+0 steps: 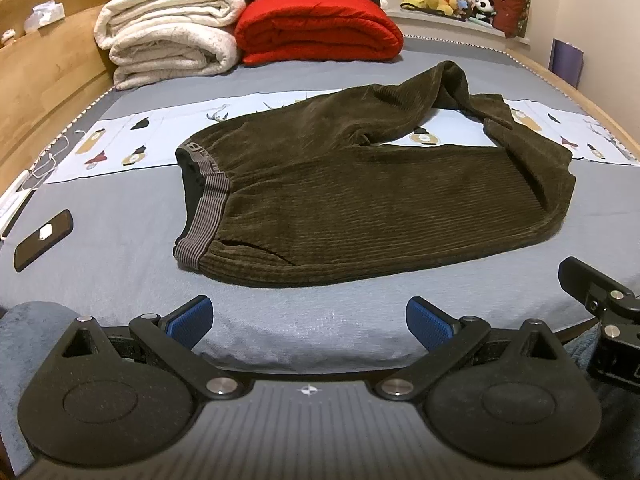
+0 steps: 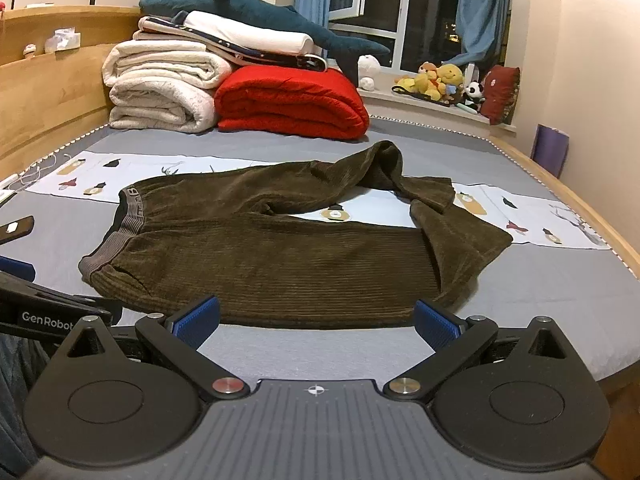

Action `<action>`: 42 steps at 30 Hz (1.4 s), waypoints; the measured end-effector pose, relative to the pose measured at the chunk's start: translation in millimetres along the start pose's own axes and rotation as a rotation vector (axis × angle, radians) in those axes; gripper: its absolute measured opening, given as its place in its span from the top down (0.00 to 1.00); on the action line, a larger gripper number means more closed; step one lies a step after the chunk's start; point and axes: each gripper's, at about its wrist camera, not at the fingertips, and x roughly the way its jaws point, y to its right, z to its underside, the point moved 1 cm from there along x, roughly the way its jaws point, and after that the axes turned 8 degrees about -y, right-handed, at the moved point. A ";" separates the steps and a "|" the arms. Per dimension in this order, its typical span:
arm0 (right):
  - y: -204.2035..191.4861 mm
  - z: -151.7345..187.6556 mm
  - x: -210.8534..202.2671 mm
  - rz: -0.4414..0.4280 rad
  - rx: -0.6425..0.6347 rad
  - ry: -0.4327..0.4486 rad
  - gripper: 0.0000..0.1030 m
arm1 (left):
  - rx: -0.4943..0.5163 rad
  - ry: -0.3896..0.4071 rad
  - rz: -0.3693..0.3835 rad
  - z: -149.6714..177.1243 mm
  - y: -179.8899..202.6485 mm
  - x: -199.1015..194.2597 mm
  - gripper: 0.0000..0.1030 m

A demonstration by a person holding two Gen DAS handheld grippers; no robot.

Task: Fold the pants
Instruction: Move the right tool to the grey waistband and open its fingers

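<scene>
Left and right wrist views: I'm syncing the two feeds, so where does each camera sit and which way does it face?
Left wrist: on the open left gripper at the bed's near edge, facing the dark olive corduroy pants; the right gripper shows at right.
Right wrist: on the open right gripper, facing the pants; the left gripper shows at left.
Shared: pants, folded red blanket, grey bed sheet.

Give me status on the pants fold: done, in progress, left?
Done: pants lie on the bed, waistband at left; far leg bunched, nothing folded. In hand: nothing; left hand-held gripper and right hand-held gripper hover open, short of the near edge. Left: every fold.
</scene>
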 end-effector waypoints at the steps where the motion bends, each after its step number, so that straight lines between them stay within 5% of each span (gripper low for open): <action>1: -0.5 -1.2 1.4 0.000 -0.002 -0.002 0.01 | 0.000 -0.002 0.000 -0.5 -0.3 1.5 0.00; 6: -2.2 -3.3 13.5 -0.004 -0.008 -0.022 0.01 | 0.001 -0.039 0.020 -3.4 -5.3 15.1 0.00; 10: 1.3 -5.2 44.5 -0.055 0.002 -0.119 0.01 | -0.032 -0.093 0.043 -9.3 -29.2 38.6 0.00; 15: -3.1 -4.8 88.1 -0.130 0.101 -0.220 0.01 | -0.159 -0.115 -0.072 -36.5 -103.8 78.9 0.00; 20: -52.6 -23.5 123.8 -0.268 0.025 -0.218 0.01 | -0.256 -0.137 -0.117 -51.8 -171.5 118.3 0.00; 24: -91.3 -57.2 168.7 -0.277 -0.066 -0.212 0.01 | -0.319 -0.202 -0.004 -61.8 -199.9 150.3 0.00; 27: -111.0 -58.7 183.1 -0.370 -0.036 -0.217 0.02 | -0.326 -0.187 0.015 -99.7 -229.9 175.5 0.00; 31: -168.5 -47.0 194.3 -0.470 -0.183 -0.196 0.02 | -0.296 -0.184 -0.025 -153.3 -266.2 224.5 0.00; 36: -216.7 -35.8 229.1 -0.377 -0.361 -0.184 0.02 | -0.290 -0.210 -0.029 -169.7 -286.7 259.9 0.01; 42: -207.6 -37.9 237.3 -0.407 -0.299 -0.187 0.01 | -0.232 -0.238 -0.028 -161.3 -286.9 272.8 0.01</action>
